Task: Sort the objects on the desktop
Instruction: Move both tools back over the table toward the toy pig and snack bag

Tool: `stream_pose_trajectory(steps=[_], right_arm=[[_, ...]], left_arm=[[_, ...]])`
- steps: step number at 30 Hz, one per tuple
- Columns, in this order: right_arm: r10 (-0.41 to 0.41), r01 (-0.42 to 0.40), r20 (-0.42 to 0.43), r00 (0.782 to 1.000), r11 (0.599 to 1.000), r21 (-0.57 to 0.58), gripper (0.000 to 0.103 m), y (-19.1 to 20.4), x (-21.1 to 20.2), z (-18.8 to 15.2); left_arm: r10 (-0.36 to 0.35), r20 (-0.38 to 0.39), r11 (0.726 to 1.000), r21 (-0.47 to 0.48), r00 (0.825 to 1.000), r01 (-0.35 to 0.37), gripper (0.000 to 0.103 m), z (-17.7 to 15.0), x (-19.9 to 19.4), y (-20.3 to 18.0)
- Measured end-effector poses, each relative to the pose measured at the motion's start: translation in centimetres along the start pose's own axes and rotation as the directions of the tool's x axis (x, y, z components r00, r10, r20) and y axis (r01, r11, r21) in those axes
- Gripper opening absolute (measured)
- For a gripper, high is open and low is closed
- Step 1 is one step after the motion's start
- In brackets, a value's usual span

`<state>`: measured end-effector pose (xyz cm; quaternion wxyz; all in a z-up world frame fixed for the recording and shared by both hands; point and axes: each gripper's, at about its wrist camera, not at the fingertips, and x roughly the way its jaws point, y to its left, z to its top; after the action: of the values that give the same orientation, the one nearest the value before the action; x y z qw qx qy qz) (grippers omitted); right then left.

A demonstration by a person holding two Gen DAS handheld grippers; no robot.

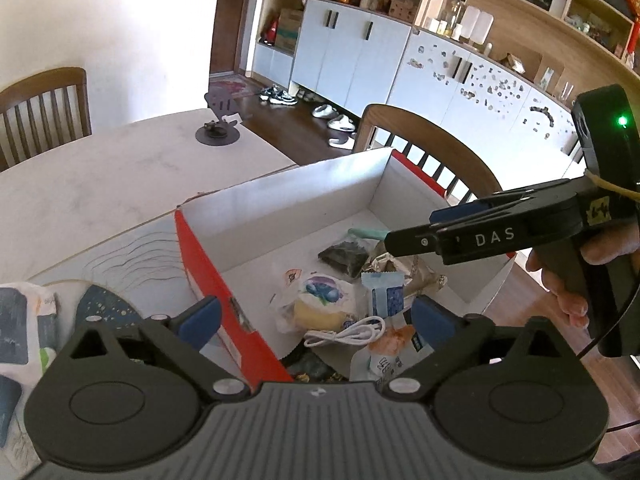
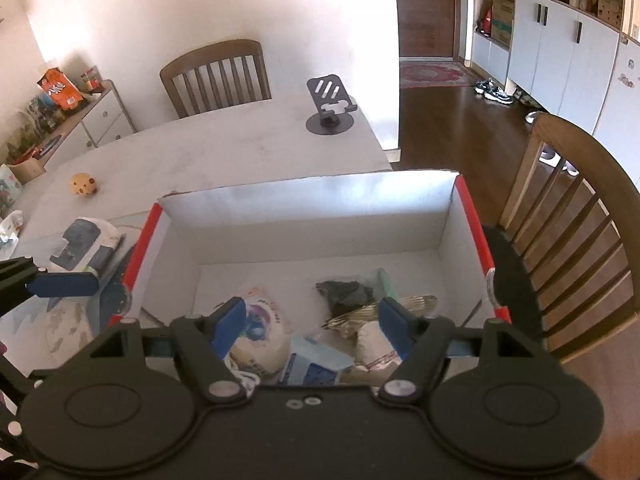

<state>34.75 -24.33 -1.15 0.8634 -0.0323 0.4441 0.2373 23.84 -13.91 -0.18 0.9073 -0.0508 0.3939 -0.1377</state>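
Note:
A red-and-white cardboard box stands on the table's right end. It holds several items: a blueberry-print wrapped bun, a dark packet, a blue sachet, a gold wrapper and a white cable. My left gripper is open and empty, straddling the box's red left wall. My right gripper is open and empty above the box contents; it also shows in the left wrist view.
A tissue pack and a dark round item lie left of the box. A cookie-like toy and a phone stand sit on the table. Wooden chairs stand beside it.

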Motion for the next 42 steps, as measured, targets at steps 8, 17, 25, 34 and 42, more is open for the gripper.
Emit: stream_pose_trajectory(steps=[8,17,25,34,42], right_arm=[[0.010,-0.011,0.038,0.999,1.000,0.014,0.080,1.1,-1.0,-0.7],[0.037,-0.036,0.065,0.997,0.999,-0.008,0.082,4.7,-1.7,-0.3],[0.037,-0.037,0.094,0.995,0.999,-0.001,0.082,9.7,-2.1,0.1],[0.054,-0.053,0.092,0.994,0.998,-0.018,0.083,16.8,-0.6,0.6],[0.057,-0.054,0.086,0.995,0.998,-0.040,0.083,22.9,1.2,1.3]], left_arm=[[0.045,0.038,0.998,-0.046,0.998,-0.043,0.103,-0.9,-2.1,1.9],[0.107,0.088,0.990,-0.099,0.990,-0.098,0.103,-2.2,-5.3,5.5],[0.136,0.119,0.985,-0.126,0.984,-0.121,0.103,-3.5,-8.7,10.1],[0.156,0.121,0.975,-0.175,0.980,-0.133,0.103,-5.0,-12.0,17.3],[0.181,0.133,0.964,-0.221,0.974,-0.149,0.103,-6.2,-13.9,23.5]])
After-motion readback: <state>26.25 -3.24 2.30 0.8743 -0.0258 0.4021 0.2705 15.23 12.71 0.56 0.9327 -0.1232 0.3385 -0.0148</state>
